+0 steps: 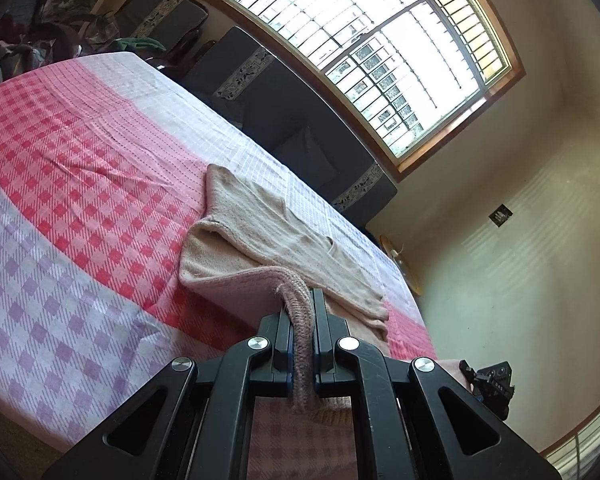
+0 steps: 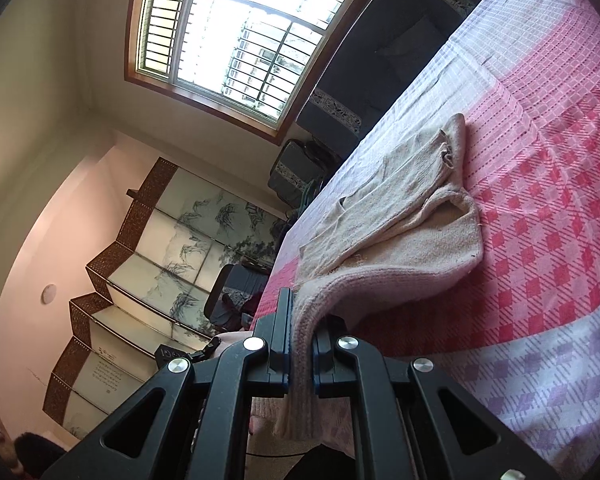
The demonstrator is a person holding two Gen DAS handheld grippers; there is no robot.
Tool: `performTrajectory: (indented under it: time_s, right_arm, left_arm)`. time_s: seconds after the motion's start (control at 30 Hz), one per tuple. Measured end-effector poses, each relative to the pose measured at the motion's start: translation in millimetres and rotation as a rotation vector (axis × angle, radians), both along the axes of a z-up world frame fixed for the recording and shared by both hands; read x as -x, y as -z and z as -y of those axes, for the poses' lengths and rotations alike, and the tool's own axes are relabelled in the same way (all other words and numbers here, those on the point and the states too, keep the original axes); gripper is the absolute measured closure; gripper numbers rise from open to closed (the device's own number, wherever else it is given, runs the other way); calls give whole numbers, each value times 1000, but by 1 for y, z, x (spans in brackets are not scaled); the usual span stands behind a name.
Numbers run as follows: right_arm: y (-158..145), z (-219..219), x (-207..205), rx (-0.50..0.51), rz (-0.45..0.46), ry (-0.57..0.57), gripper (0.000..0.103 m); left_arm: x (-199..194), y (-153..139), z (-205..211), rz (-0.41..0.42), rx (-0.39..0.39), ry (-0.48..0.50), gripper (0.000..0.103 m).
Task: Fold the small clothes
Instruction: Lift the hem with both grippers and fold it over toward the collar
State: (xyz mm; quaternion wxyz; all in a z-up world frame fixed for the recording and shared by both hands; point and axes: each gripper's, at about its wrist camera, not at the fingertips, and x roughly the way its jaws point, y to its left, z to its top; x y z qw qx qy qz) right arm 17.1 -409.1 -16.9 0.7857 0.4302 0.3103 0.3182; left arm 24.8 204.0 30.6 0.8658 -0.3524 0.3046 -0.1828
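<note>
Both fingers pairs clamp sweater hem; folding screen only right view.

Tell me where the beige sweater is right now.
The beige sweater lies on the checked bedspread near the window-side edge, its ribbed hem clamped by the left gripper and right gripper.

Barred window, dark sofa

Home living room: barred window, dark cushioned sofa, painted folding screen, checkered cloth over table.
</note>
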Motion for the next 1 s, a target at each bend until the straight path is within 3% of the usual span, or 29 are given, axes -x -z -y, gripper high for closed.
performTrajectory:
  time_s: [0.47, 1.0]
  right_arm:
    - [-16, 2, -62, 9, -34, 52, 95]
    - [-8, 2, -127, 28, -99, 92, 95]
  left_arm:
    - [-61, -19, 1, -16, -48, -50, 97]
    - [-135, 4, 1, -79, -72, -89, 97]
